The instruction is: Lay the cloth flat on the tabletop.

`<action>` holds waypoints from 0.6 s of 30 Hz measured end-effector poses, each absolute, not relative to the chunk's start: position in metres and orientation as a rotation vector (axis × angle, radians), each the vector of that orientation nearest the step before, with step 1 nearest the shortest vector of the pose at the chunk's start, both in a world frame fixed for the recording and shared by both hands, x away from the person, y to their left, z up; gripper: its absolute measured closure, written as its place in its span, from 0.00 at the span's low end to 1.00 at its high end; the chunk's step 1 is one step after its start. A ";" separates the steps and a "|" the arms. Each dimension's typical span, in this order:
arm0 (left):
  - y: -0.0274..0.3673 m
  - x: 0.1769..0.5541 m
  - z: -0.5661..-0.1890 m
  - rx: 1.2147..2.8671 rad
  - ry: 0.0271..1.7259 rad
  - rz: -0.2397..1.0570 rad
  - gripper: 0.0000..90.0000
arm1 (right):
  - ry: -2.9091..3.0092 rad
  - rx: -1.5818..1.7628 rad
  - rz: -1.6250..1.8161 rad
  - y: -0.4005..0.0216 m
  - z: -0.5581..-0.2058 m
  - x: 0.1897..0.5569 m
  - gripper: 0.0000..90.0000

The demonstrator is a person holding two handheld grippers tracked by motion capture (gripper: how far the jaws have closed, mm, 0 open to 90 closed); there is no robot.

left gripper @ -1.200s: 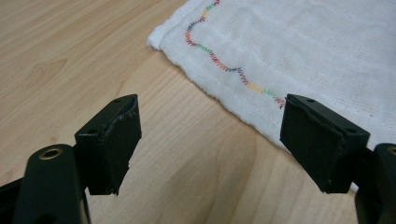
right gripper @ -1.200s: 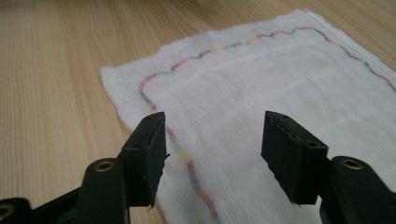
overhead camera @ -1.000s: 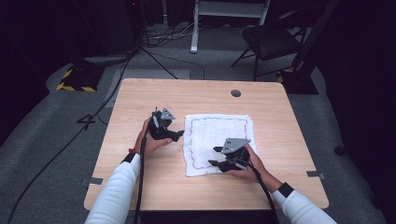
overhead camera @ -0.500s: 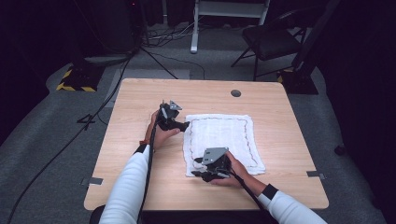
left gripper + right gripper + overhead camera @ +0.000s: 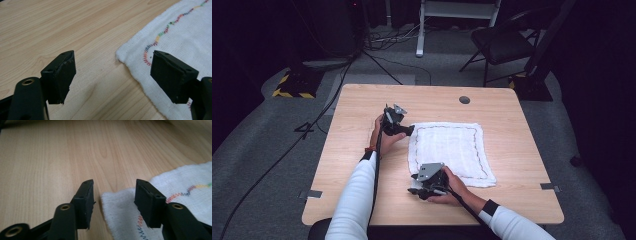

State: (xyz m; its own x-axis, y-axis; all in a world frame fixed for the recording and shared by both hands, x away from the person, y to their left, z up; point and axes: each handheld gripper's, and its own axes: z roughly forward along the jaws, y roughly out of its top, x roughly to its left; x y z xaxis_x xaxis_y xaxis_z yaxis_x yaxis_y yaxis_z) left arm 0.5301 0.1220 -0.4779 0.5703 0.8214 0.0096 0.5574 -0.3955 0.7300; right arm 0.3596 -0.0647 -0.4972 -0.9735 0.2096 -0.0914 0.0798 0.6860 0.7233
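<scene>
White cloth with multicolour stitched border (image 5: 449,152) lies flat on the wooden table (image 5: 357,125), right of centre. Your left gripper (image 5: 408,131) sits at its far-left corner, jaws spread, corner edge between them but not pinched. Your right gripper (image 5: 417,192) is at the near-left corner, jaws have just been closing, corner between them, pads not yet pressing

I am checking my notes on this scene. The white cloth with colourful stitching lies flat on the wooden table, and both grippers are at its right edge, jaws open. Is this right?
Not quite. In the high view the left gripper and the right gripper are at the left edge of the white cloth, at its two left corners. The rest holds: it lies flat on the wooden table, jaws open.
</scene>
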 end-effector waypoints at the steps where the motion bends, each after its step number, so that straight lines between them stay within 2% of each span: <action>1: 0.122 0.531 -0.478 2.103 1.094 0.481 0.23 | 2.718 0.239 1.156 -0.065 -0.497 0.360 0.62; 11: 0.109 0.536 -0.488 2.071 1.131 0.441 0.22 | 2.683 0.311 1.132 -0.070 -0.497 0.364 0.94; 18: 0.105 0.540 -0.500 2.083 1.176 0.428 0.21 | 2.714 0.279 1.129 -0.071 -0.495 0.360 0.97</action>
